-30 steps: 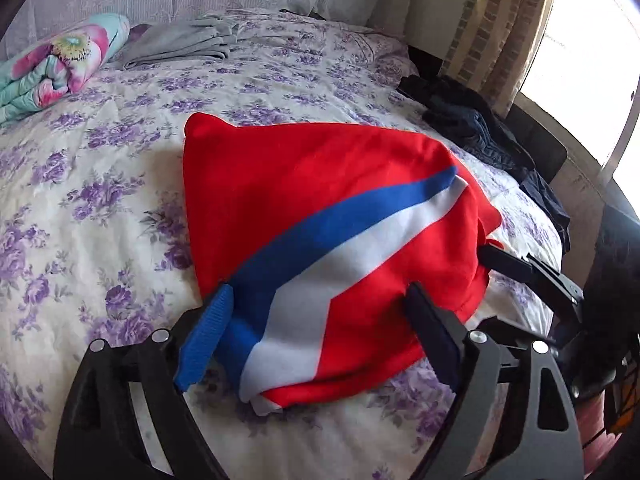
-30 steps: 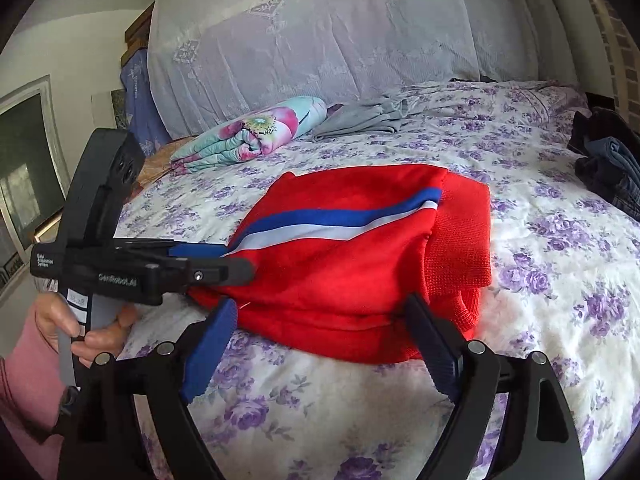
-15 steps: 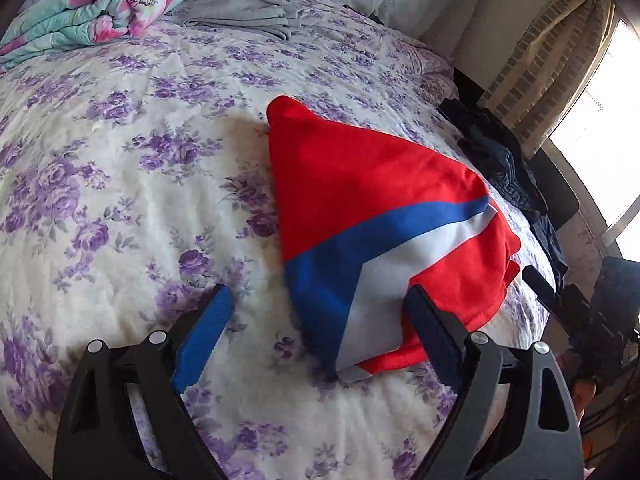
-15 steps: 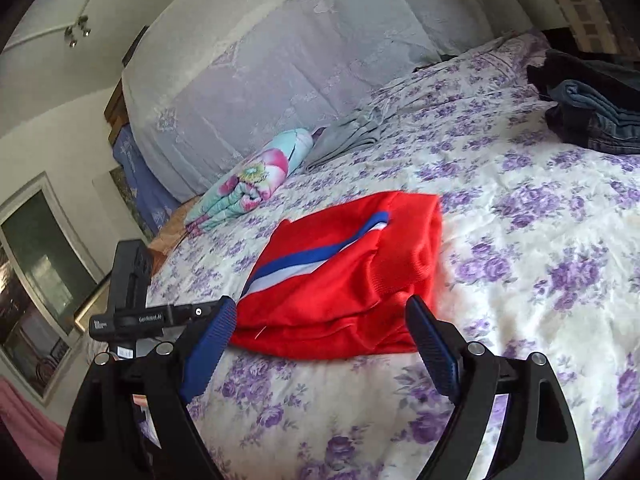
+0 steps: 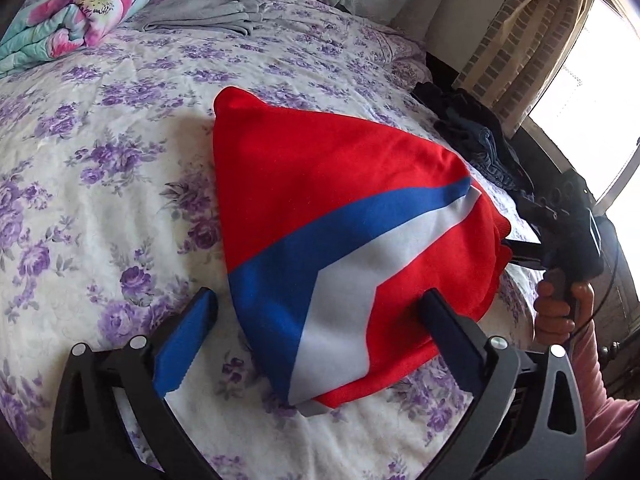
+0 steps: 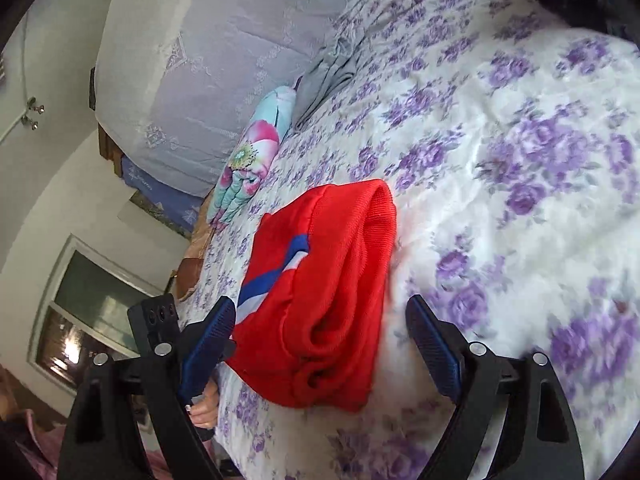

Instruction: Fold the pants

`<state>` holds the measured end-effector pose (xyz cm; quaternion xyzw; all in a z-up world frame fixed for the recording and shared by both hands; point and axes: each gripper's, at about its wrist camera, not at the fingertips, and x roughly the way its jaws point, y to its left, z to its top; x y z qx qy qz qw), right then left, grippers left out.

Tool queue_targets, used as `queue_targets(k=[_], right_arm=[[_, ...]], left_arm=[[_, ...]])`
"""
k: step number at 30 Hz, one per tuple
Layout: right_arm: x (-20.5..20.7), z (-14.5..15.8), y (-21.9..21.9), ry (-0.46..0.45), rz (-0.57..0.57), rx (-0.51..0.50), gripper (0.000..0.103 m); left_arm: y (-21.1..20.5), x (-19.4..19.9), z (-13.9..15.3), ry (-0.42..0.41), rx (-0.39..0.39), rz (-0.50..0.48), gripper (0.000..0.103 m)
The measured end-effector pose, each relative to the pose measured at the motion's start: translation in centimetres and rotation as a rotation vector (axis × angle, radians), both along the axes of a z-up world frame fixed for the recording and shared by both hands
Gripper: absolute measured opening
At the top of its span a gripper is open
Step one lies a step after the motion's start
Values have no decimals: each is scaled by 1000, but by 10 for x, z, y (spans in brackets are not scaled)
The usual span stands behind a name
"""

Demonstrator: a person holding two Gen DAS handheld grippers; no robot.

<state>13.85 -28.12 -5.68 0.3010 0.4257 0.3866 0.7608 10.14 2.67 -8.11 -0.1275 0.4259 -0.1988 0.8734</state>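
Left wrist view: close above near bed edge, facing headboard-ward, tilted down over folded red pants with blue-white stripe [image 5: 344, 216]. Right wrist view: rolled sideways, close by side edge. Shared: pants [image 6: 320, 304], floral purple-white bedspread [image 5: 100, 184].

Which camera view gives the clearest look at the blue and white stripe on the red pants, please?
The left wrist view: the stripe spreads wide across the folded red pants. The right wrist view shows only a blurred sliver of it.

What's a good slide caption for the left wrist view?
Open left gripper poised over folded red pants with blue and white stripes on a purple-flowered bedspread.
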Motion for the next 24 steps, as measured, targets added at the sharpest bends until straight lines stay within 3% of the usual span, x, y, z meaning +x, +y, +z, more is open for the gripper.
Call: queue_targets(k=[3,7,12,18,20,23,24], right_arm=[[25,-2,21,12,64,33,89],[44,0,44,-7,91,-7,89],[32,0,46,-73,87,-55,80],[15,-1,42,-57,141,4,78],[9,0,46,-56,139,-15,67],[3,-1,45,-45,106,-32,46],[0,-1,44,-43,102,-23,45]], left_arm=[[0,3,0,-4,-8,-4,99],[0,5,-1,-9,-16,-6,99],[-1,6,-1,-8,-24,-19,99],[-13,-1,5,-24,19,-40,92],[-14,-4,8,-36,29,-30,87],[-9,-9,15,-56,21,10,69],[-5,-10,17,-60,17,23,61]])
